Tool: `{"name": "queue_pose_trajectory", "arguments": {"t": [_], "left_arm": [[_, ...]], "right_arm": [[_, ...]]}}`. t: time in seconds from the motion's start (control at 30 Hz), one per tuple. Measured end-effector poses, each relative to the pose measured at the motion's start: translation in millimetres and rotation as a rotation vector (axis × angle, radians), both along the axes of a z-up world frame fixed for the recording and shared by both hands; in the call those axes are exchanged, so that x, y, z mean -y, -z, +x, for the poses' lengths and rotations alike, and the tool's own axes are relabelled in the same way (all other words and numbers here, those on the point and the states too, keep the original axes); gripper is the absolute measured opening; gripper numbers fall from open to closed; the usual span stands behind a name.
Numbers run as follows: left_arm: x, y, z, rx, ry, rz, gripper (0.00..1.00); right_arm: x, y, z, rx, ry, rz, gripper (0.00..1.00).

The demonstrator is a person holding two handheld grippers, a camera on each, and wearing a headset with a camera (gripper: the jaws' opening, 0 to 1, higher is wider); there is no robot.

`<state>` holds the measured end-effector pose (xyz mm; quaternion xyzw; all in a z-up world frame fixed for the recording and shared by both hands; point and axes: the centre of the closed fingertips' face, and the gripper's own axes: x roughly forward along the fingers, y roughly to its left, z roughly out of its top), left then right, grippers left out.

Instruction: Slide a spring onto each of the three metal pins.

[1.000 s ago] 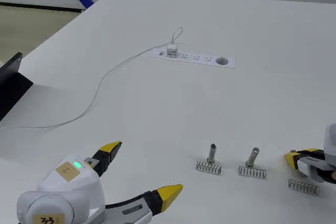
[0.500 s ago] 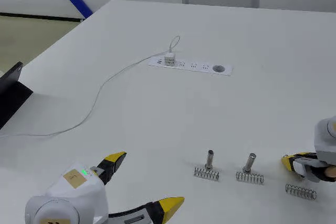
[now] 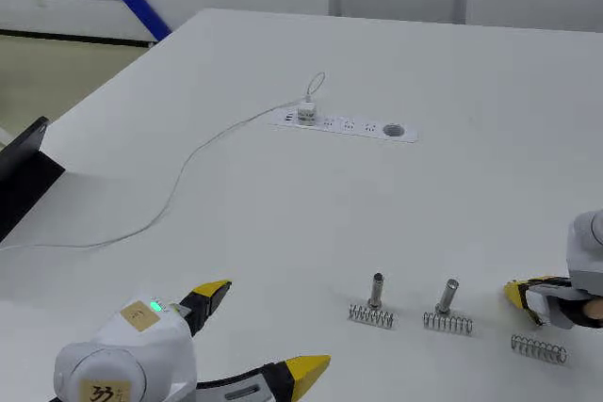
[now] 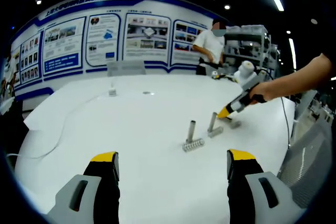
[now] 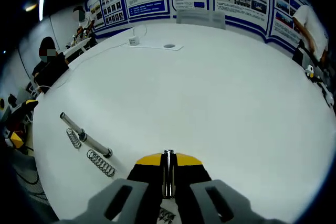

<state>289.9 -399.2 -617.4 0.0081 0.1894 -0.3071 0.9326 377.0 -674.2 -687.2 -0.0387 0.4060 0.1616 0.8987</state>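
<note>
- The left gripper [image 3: 259, 329] is held over the near edge of the tabletop [image 3: 283, 214], toward its left corner. Its jaws are spread wide, and nothing is held between them.
- The right gripper [image 3: 520, 292] is seen at the near right edge. In the right gripper view its jaws are closed on a thin metal rod, the third pin [image 5: 168, 174].
- The first pin [image 3: 377, 288] and the second pin [image 3: 448, 295] are stood upright side by side, close to the near edge.
- The first spring [image 3: 370, 315] is laid at the foot of the first pin, and the second spring [image 3: 448, 324] at the foot of the second pin. Neither spring is threaded on.
- The third spring [image 3: 539, 349] is laid flat just in front of the right gripper's tips.
- A power strip [image 3: 344, 125] with a white cable [image 3: 188, 162] is seen farther back on the tabletop.
</note>
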Motion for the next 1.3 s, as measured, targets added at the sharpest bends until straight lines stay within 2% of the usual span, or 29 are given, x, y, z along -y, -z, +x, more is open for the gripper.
{"name": "queue_pose_trajectory", "arguments": {"t": [0.23, 0.53, 1.07, 1.3], "left_arm": [[0.5, -1.0, 0.0, 0.005, 0.004, -0.002, 0.86], [2.5, -1.3, -0.9, 0.009, 0.016, -0.003, 0.86], [5.9, -0.3, -2.6, 0.008, 0.032, 0.003, 0.86], [8.6, 2.2, -4.6, 0.002, 0.05, 0.019, 0.86]], "right_arm": [[1.4, -2.1, -2.1, 0.023, -0.02, -0.015, 0.07], [2.3, -16.9, -7.0, 0.076, -0.028, -0.014, 0.07], [8.4, -26.6, -14.0, 0.117, -0.026, -0.02, 0.07], [11.7, -28.5, -14.6, 0.141, -0.032, -0.015, 0.07]]}}
